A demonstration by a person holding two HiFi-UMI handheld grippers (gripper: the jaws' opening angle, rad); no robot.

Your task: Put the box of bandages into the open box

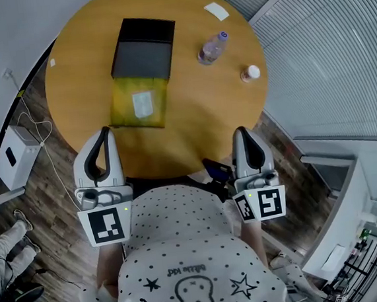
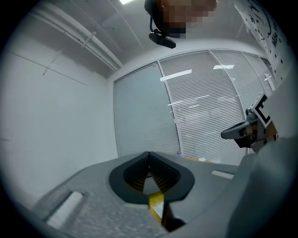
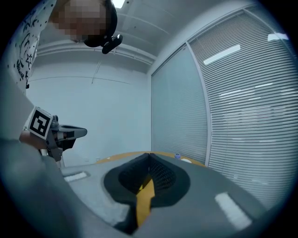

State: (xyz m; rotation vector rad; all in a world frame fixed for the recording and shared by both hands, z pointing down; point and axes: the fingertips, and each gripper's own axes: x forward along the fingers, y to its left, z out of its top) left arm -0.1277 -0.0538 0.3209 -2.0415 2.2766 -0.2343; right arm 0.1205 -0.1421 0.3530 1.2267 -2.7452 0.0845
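We hold both claws at the table's (image 1: 201,109) near edge. The left gripper (image 1: 105,132) and the right gripper (image 1: 240,133) each have their jaws pressed together on nothing. The box of bandages (image 1: 141,104) lies mid-table, right against the open box (image 1: 143,48) — that one sits toward the far edge.

Bare wood is found on the surface (image 1: 192,123) from 4 to 6 o'clock, directly ahead of the right claw (image 1: 240,131). The middle is taken up by the open box (image 1: 142,48) at 12 o'clock and the yellow box of bandages (image 1: 141,104) laid against its near side, at the left claw's (image 1: 105,131) 1 o'clock. A clear lane is seen between these and the bottle (image 1: 213,48) at 2 o'clock. The rim is occupied at 3 o'clock by a small white-capped jar (image 1: 251,73) and at 1 o'clock by a white card (image 1: 216,11). A wide band at 9 o'clock is unobstructed.
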